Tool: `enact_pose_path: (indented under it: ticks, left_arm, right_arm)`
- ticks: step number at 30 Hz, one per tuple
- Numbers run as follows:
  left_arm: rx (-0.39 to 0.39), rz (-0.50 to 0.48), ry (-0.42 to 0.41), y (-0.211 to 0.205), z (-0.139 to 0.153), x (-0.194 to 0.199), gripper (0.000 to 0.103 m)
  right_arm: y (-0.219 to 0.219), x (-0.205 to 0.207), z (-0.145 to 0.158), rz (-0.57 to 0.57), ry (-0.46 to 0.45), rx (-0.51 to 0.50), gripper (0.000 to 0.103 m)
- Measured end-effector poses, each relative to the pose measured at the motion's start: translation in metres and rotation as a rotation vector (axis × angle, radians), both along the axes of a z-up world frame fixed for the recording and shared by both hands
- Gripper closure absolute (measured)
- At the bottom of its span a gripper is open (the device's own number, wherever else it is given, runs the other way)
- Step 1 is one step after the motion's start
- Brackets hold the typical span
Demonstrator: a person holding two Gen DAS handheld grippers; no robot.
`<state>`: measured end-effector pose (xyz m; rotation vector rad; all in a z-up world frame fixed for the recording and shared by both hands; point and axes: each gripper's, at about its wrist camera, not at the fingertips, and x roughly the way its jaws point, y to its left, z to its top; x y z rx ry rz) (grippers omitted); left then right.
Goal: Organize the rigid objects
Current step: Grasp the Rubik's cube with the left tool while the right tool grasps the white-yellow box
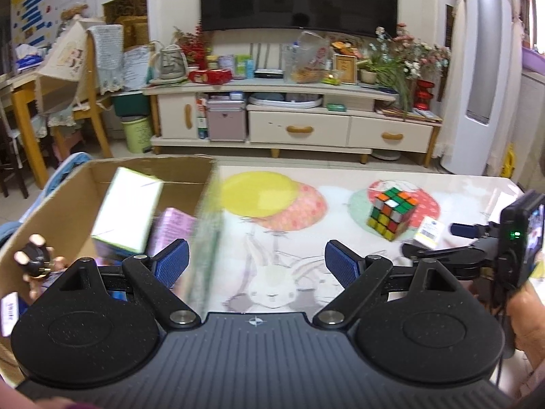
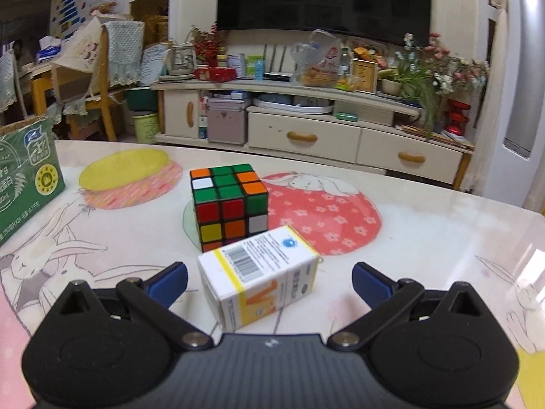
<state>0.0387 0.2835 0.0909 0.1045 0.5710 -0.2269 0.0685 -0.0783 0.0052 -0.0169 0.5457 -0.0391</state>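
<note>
The right gripper [image 2: 269,281] has its fingers spread wide around a small white carton [image 2: 260,283] lying on the table [image 2: 425,238], no contact visible. The puzzle cube [image 2: 229,206] stands just behind. The left gripper [image 1: 256,261] gapes empty beside the cardboard box [image 1: 143,167], whose contents are blurred.

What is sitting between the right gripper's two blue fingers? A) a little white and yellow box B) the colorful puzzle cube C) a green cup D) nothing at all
A. The small white and yellow box lies on the table between the open right gripper fingers, which do not touch it; the puzzle cube stands just behind it.
</note>
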Motion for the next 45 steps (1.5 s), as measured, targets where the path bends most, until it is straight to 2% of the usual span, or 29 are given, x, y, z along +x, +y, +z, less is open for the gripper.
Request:
enact_pose_path:
  ticks: [3, 8, 13, 23, 28, 31, 35, 37, 40, 45]
  left_arm:
    - [-0.010, -0.021, 0.004, -0.009, -0.003, 0.003, 0.000]
    - [-0.023, -0.047, 0.024, -0.022, -0.013, 0.006, 0.000]
    - [-0.041, -0.061, 0.040, -0.039, -0.023, 0.009, 0.000]
    - [-0.044, -0.118, 0.064, -0.091, -0.065, 0.018, 0.000]
    - [-0.043, -0.148, 0.022, -0.121, -0.077, 0.025, 0.000]
    - [-0.069, -0.154, 0.002, -0.140, -0.081, 0.037, 0.000]
    - [-0.065, -0.166, -0.020, -0.162, -0.082, 0.060, 0.000]
    - [-0.054, -0.183, -0.032, -0.169, -0.081, 0.070, 0.000]
    - [-0.033, -0.216, -0.023, -0.178, -0.085, 0.082, 0.000]
    - [0.016, -0.220, -0.020, -0.192, -0.096, 0.097, 0.000]
  right_arm:
    - [0.000, 0.001, 0.000, 0.023, 0.006, 0.006, 0.004]
    - [-0.004, 0.002, -0.001, 0.042, 0.032, 0.028, 0.030]
    - [-0.011, -0.007, 0.001, 0.023, 0.012, 0.027, 0.030]
    - [-0.056, -0.021, -0.001, -0.123, 0.018, 0.031, 0.030]
    - [-0.061, -0.022, -0.002, -0.127, 0.026, 0.080, 0.030]
    - [-0.061, -0.020, -0.001, -0.136, 0.032, 0.088, 0.030]
    - [-0.067, -0.020, -0.001, -0.172, 0.032, 0.098, 0.029]
    - [-0.072, -0.021, -0.001, -0.160, 0.026, 0.124, 0.026]
    - [-0.068, -0.020, -0.001, -0.151, 0.033, 0.110, 0.023]
    - [-0.064, -0.019, -0.001, -0.143, 0.043, 0.089, 0.020]
